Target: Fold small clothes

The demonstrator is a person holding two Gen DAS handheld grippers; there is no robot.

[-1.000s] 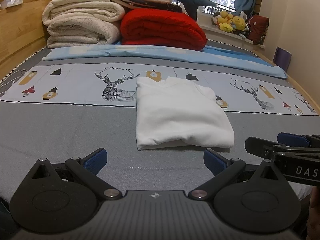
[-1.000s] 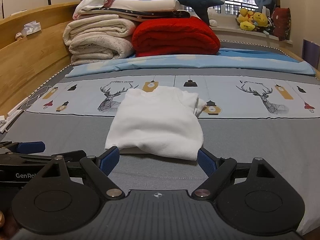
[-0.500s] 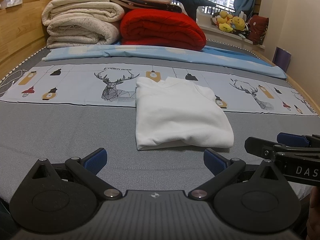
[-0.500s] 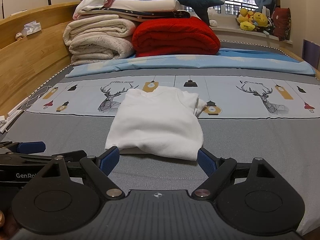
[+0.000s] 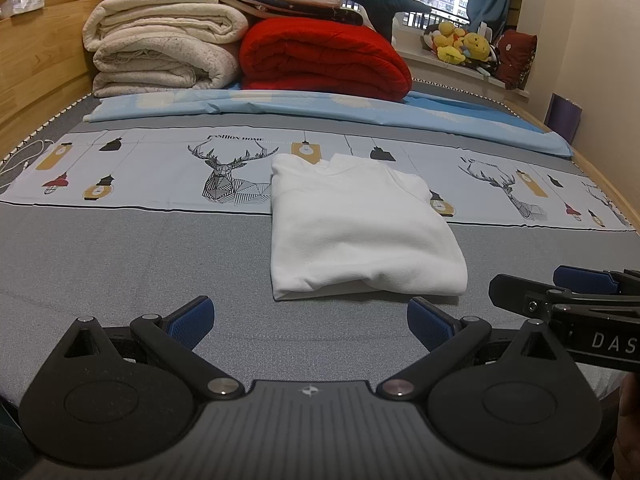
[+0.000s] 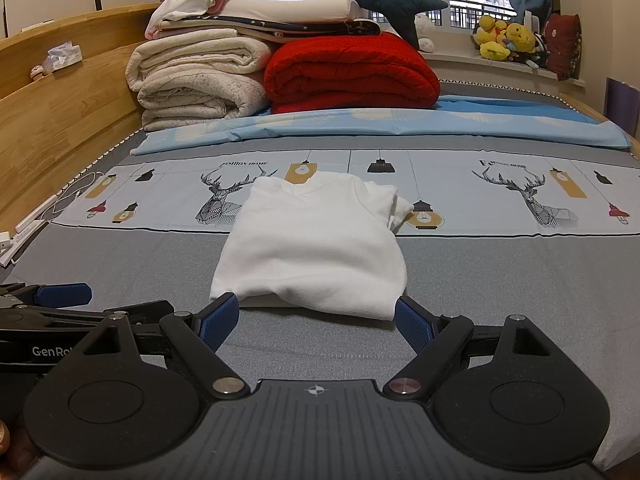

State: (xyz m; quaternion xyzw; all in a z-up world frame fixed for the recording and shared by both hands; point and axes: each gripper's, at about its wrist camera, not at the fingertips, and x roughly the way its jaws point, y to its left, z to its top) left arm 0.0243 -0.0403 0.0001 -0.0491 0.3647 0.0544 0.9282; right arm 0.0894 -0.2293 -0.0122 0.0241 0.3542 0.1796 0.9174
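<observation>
A small white garment [image 5: 356,228] lies folded into a neat rectangle on the grey bed cover, its collar end toward the printed strip. In the left wrist view my left gripper [image 5: 310,318] stands open just short of the garment's near edge, nothing between its blue pads. The right gripper's black side and blue pad [image 5: 584,280] show at the right edge there. In the right wrist view the same garment [image 6: 316,240] lies straight ahead, and my right gripper [image 6: 316,322] is open with its pads level with the near hem, holding nothing.
Rolled cream blankets [image 5: 160,52], a red quilt [image 5: 324,60] and stacked linens sit at the head of the bed. A light blue sheet [image 5: 320,108] and a deer-print strip [image 5: 140,168] cross the bed. A wooden side rail [image 6: 52,120] runs left; plush toys [image 6: 508,38] line the windowsill.
</observation>
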